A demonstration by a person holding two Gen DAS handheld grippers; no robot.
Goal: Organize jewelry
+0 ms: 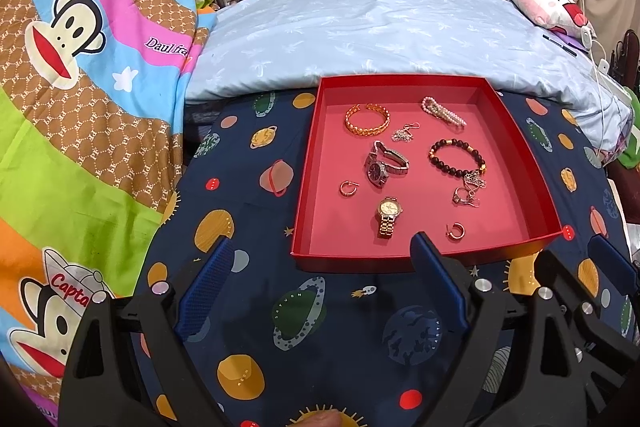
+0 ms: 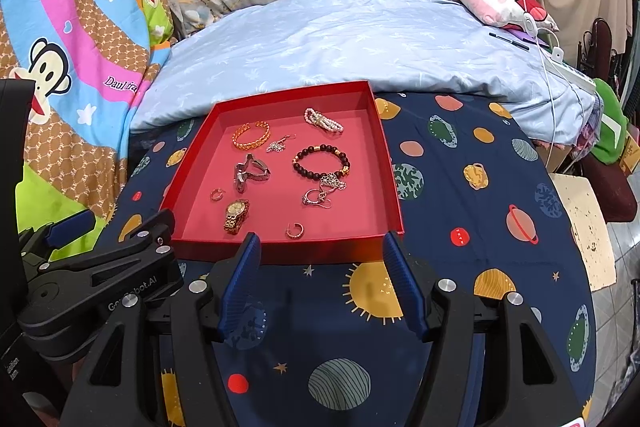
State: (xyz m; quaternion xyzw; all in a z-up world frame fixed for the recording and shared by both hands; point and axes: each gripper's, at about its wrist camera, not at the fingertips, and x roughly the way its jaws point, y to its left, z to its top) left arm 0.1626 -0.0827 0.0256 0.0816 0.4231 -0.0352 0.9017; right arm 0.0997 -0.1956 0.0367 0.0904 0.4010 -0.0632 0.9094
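Navy cloth printed with planets [image 1: 248, 187] covers the bed beneath both my tools. My left tool [image 1: 320, 291] hangs spread wide with nothing between its blue pads, and my right tool [image 2: 320, 283] stands partly spread, also empty, just short of the red tray [image 2: 280, 253]. Inside the tray, nearest me, lie a gold watch [image 1: 387, 218] and a small hoop earring [image 1: 456, 230], apart from each other. Farther in sit a second hoop earring [image 1: 349, 187], a silver watch [image 1: 385, 163] and a dark bead bracelet [image 1: 456, 157] touching a tangle of silver chain [image 1: 470, 189]. At the far side rest a gold cuff bracelet [image 1: 367, 119], a silver pendant [image 1: 405, 131] and a pearl hair clip [image 1: 443, 111]. Beyond is a pale blue quilt [image 1: 360, 27].
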